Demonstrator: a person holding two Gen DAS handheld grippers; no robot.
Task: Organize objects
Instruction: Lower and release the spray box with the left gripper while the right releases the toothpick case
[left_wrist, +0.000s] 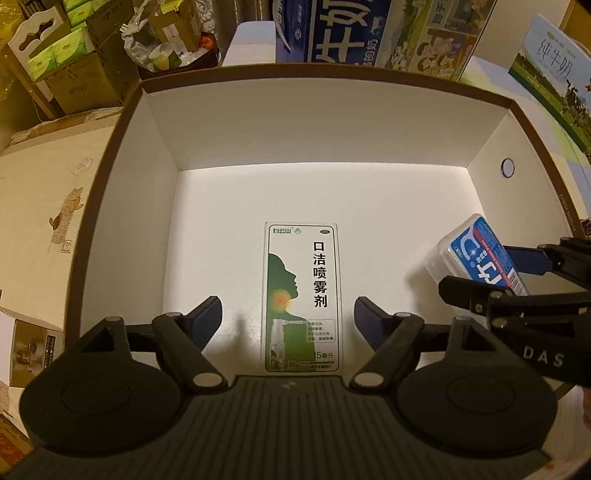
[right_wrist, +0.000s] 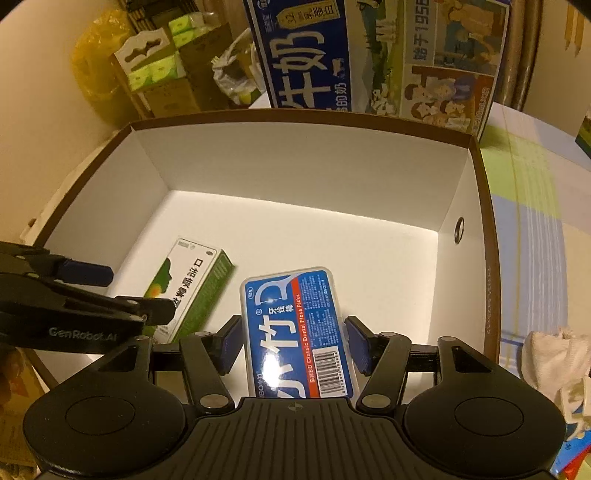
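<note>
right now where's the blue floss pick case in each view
Left wrist view: the blue floss pick case sits at the right edge, tilted, between the right tongs.
Right wrist view: lower centre, between the pads, its far end over the box floor.
Shared landmark: the green spray box lying flat in the white box.

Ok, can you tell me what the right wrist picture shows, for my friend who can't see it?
The right hand-held gripper has its two fingers on either side of a blue floss pick case, just over the floor of a big white box. A green spray carton lies flat in the box to the left, and the left hand-held gripper pokes in from that side.
</note>
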